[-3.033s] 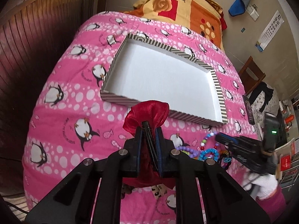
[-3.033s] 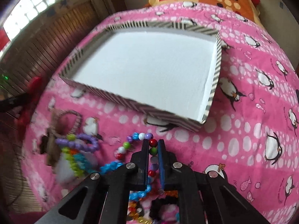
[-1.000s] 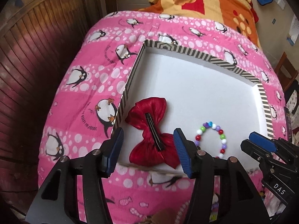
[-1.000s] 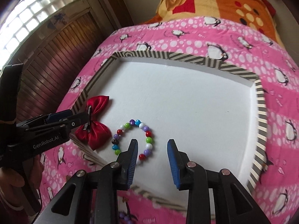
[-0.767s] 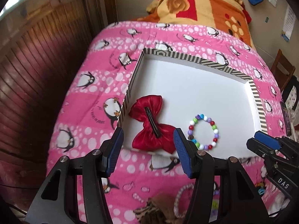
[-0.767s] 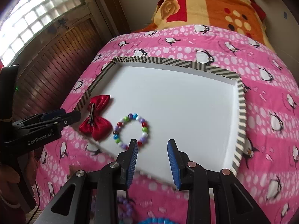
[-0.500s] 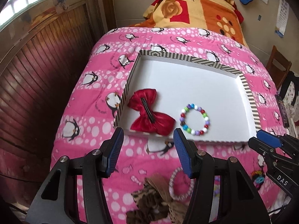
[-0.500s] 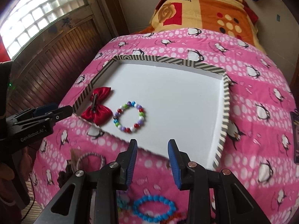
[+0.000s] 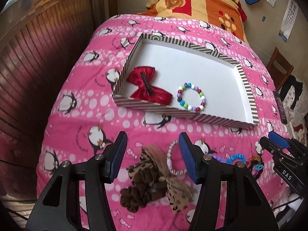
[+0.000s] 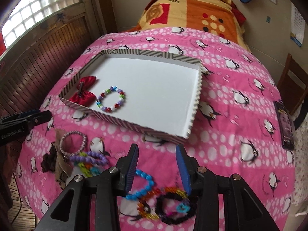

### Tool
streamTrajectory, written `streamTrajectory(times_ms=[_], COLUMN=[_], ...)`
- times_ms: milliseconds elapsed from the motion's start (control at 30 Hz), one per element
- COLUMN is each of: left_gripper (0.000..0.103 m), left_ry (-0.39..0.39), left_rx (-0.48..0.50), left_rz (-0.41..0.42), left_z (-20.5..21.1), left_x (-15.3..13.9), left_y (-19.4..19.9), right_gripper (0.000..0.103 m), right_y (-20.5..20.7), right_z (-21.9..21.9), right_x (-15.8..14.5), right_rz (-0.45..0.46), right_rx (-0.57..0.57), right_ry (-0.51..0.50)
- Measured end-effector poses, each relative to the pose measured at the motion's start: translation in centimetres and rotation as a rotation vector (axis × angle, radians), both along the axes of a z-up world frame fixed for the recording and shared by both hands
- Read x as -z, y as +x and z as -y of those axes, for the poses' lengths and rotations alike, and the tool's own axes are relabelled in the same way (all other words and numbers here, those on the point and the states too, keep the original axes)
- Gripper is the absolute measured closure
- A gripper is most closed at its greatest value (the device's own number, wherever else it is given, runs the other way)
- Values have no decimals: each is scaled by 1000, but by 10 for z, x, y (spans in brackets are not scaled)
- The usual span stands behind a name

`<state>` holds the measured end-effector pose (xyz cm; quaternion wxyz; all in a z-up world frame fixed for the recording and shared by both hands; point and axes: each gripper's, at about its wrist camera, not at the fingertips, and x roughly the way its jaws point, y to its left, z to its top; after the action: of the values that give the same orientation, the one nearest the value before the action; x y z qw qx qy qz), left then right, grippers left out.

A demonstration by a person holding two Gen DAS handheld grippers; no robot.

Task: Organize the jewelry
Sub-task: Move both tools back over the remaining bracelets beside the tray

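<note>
A striped-rim white tray (image 9: 192, 115) (image 10: 198, 88) lies on the pink penguin blanket. In its near left corner lie a red bow clip (image 9: 148, 87) (image 10: 82, 92) and a multicoloured bead bracelet (image 9: 191, 97) (image 10: 111, 99). My left gripper (image 9: 153, 152) is open and empty above brown scrunchies (image 9: 142, 188) and a pink braided bracelet (image 9: 173, 159) (image 10: 73, 143). My right gripper (image 10: 156, 163) is open and empty above a blue bead bracelet (image 10: 144, 184), an orange one (image 10: 152, 202) and a black one (image 10: 173, 209). A purple bracelet (image 10: 90, 156) lies to their left.
A dark wooden wall (image 9: 34, 61) runs along the bed's left side. An orange patterned quilt (image 10: 192, 11) is folded at the bed's far end. A phone (image 10: 286, 127) lies at the blanket's right edge. A wooden chair (image 9: 279, 67) stands to the right.
Both grippers let go of the bow and bead bracelet in the tray, then drew back toward the near edge of the bed, over the loose pile.
</note>
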<state>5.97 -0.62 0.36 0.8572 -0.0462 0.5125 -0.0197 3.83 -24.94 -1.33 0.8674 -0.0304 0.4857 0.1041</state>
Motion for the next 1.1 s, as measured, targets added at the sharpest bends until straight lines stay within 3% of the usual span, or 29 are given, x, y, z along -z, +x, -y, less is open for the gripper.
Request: streamTrajectory(times_ms=[700, 1100], left_gripper=[43, 43], left_ry=[-71, -155], left_rx=[-7, 26], left_rz=[-78, -88], left_z=[-13, -17], left_x=[12, 12], left_y=[-27, -34], right_gripper=[64, 63], right_y=[-26, -31], right_z=[48, 84], right_x=[15, 17], right_rz=[-40, -72], right_rx=[101, 166], right_ry=[-20, 45])
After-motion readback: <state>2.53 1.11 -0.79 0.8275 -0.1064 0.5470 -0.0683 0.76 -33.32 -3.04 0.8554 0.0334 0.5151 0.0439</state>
